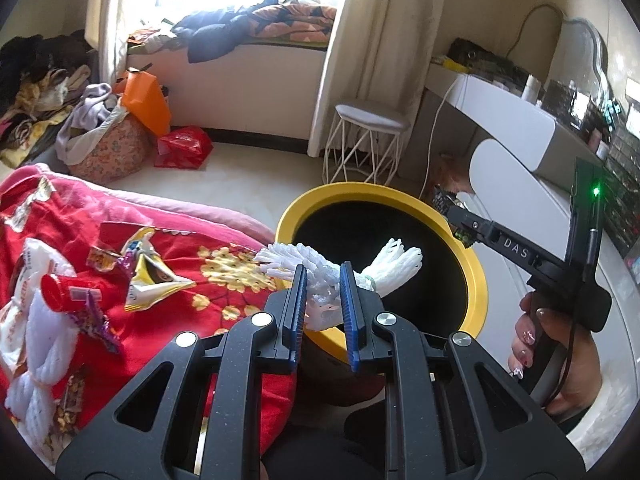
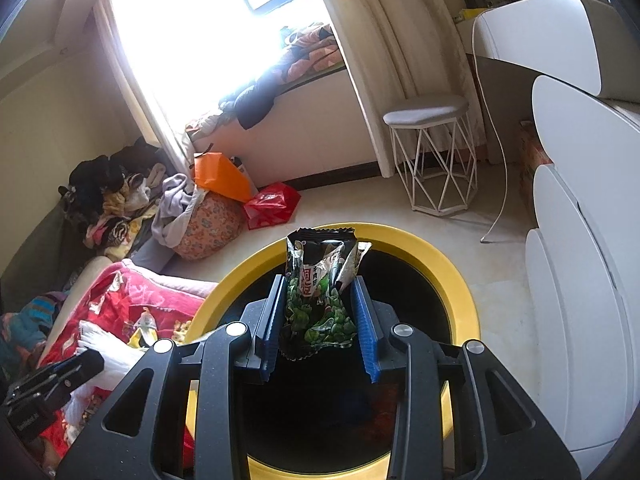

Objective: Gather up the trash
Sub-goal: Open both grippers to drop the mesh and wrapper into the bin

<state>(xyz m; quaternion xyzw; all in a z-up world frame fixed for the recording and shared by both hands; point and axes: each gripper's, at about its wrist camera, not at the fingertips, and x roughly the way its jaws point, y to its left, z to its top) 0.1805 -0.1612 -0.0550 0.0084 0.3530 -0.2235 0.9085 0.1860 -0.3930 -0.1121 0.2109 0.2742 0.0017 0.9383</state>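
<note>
Yellow-rimmed bin [image 2: 460,276] on floor beside red blanket [image 1: 192,248], more wrappers [image 1: 148,276] lying on it. Left gripper [image 1: 324,280] pinching white foam net [image 1: 320,276] at bin's near rim, net ends sticking out past the pads on both sides. Right gripper [image 2: 320,300] over bin mouth, clamped on green snack bag [image 2: 320,300], bag top poking up beyond fingertips.

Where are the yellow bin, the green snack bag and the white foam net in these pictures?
yellow bin [image 2: 460,280]: right wrist view, on its bare rim.
green snack bag [image 2: 320,300]: right wrist view, middle of the bag.
white foam net [image 1: 320,276]: left wrist view, its middle between the tool's fingers.
</note>
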